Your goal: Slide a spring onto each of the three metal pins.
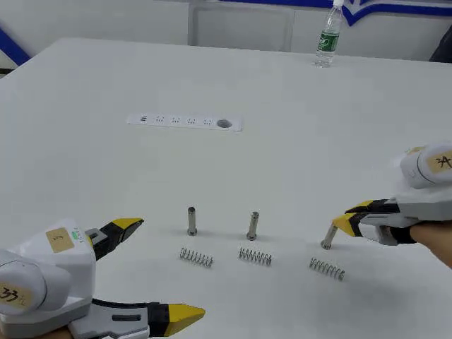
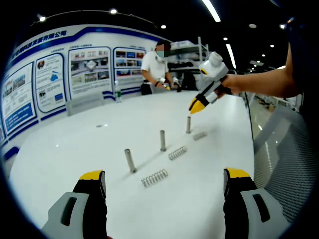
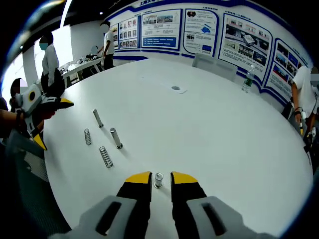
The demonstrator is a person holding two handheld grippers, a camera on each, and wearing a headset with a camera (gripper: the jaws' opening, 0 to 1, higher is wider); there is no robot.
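White table (image 1: 282, 85), three pins (image 1: 191, 220), three springs (image 1: 195, 257) lying loose

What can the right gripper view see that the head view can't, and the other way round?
The right gripper view takes in the room: wall posters and people by another bench. It also peers down on the top of the nearest pin, between the right gripper's jaws.
The head view adds a third spring beside that pin, and the hand holding the right gripper.
Both share the white table, the other two pins, two springs, the bottle and the power strip.
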